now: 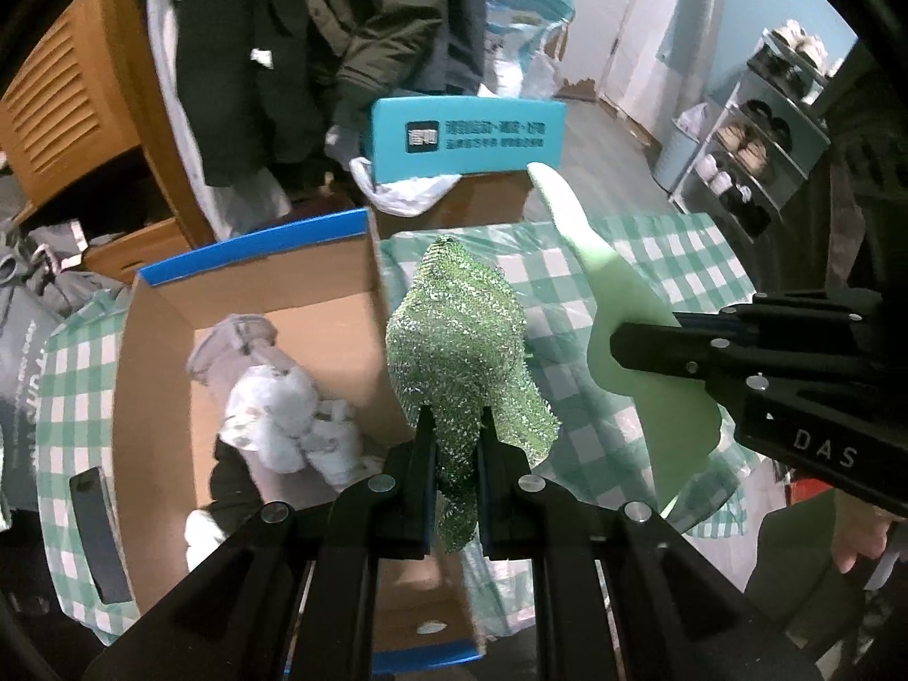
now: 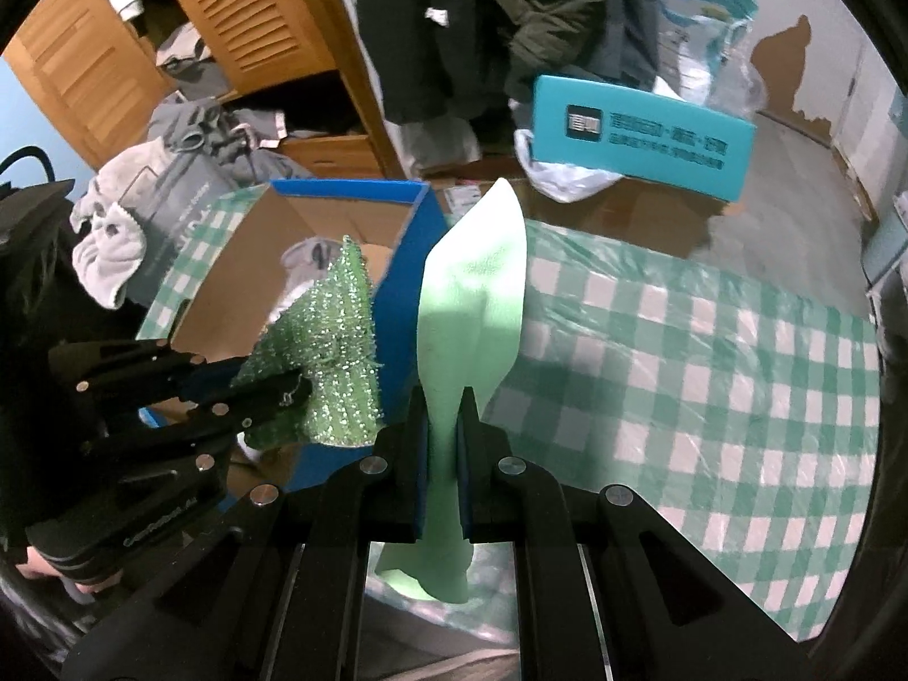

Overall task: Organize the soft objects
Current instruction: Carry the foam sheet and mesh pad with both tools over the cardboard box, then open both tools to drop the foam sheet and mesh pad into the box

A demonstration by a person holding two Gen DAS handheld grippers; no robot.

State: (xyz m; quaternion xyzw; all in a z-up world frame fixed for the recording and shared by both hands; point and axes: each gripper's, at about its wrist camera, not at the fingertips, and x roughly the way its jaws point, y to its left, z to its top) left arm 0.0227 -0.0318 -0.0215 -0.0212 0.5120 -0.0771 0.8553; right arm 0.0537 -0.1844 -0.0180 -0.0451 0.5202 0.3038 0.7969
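Over checked cloth (image 2: 709,340), grippers clamp glittery scourer (image 1: 459,340) (left) and pale cloth (image 2: 471,306).

The scrubbing cloth (image 1: 459,335) is a rough, glittery green mesh. The pale green cloth (image 2: 471,306), just beside it, looks smooth and matt. The box (image 1: 249,306) beside the scrubbing cloth is matt brown cardboard with a blue rim. The checked cover (image 2: 681,352) under them has a glossy plastic sheen.

Checked tablecloth (image 2: 709,369) lies bare; box's blue wall (image 2: 406,306) seemingly bars leftward passage.
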